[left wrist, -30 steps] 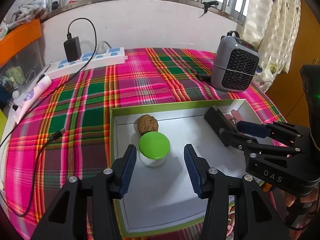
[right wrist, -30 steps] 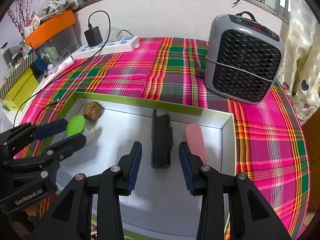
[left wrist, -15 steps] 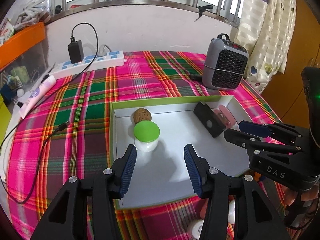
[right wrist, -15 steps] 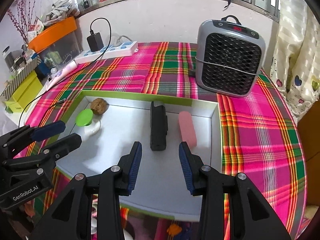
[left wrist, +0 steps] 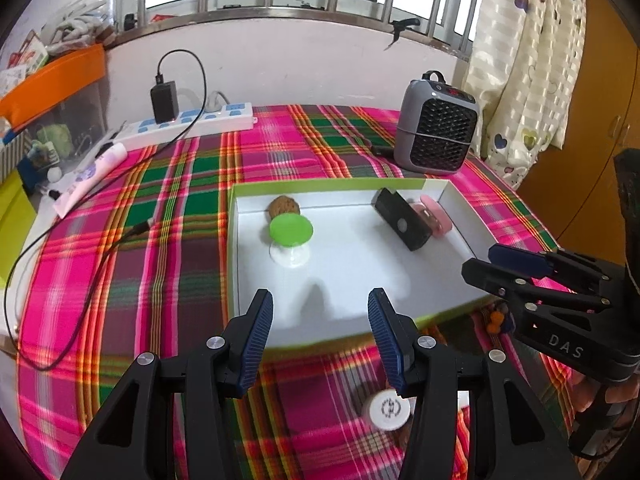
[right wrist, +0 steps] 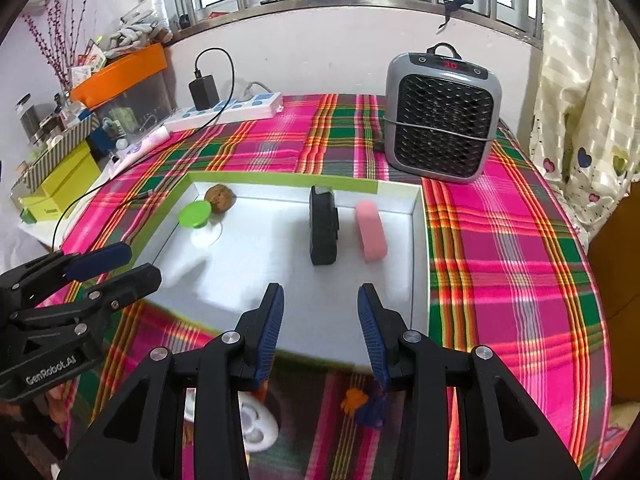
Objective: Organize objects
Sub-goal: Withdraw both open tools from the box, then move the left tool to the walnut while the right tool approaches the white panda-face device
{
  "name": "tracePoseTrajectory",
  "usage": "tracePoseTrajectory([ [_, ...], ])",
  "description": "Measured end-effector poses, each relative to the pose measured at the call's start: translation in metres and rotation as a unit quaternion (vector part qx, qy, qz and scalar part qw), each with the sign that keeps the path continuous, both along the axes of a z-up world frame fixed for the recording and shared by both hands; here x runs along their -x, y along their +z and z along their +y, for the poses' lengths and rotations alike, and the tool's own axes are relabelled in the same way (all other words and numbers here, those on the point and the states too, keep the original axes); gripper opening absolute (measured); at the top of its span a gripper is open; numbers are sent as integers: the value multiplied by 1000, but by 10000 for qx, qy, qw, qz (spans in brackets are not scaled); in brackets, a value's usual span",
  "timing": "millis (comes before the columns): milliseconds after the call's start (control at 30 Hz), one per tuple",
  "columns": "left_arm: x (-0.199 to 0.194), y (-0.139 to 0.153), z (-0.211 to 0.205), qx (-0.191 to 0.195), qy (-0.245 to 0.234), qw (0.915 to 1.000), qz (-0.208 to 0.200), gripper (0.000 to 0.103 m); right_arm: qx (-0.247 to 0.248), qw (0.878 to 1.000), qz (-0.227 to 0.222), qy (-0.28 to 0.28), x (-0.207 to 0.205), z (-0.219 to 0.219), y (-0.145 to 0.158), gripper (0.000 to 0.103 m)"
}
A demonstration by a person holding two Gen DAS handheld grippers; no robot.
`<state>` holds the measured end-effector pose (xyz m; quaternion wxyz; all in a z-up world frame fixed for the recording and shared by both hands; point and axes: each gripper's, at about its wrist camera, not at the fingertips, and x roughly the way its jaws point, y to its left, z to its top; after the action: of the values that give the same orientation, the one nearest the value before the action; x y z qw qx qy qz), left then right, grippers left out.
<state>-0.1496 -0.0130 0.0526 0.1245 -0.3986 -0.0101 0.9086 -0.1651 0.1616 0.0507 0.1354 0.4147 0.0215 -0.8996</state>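
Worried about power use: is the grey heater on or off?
Probably on. The grey heater shows red lit digits on its top panel in the right wrist view. Whether it is actually blowing or heating cannot be told.

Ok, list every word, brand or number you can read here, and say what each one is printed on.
"DAS": on the black body of the right gripper, seen from the left wrist.
"GenRobot.AI": on the black body of the left gripper, seen from the right wrist.
Red digits on the grey fan heater: too blurred to read.
Print on the white and pink tube: too small to read.
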Motion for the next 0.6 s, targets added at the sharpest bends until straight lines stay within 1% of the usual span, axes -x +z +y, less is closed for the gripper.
tracePoseTrajectory([
  [167,-16,-1,-2,-98,-34,9999,40,48,96,9999,38,-36,-16,7,-2,40],
  [300,-27,-3,-3,-56,-2,9999,94,48,164,9998,99,-17,-28,12,-4,40],
  [400,-35,-5,-6,-174,-8,9998,78,48,251,9996,110,-49,-37,17,-7,40],
  [600,-54,-10,0,-354,-173,9992,29,48,356,9992,139,-107,-51,25,-12,40],
])
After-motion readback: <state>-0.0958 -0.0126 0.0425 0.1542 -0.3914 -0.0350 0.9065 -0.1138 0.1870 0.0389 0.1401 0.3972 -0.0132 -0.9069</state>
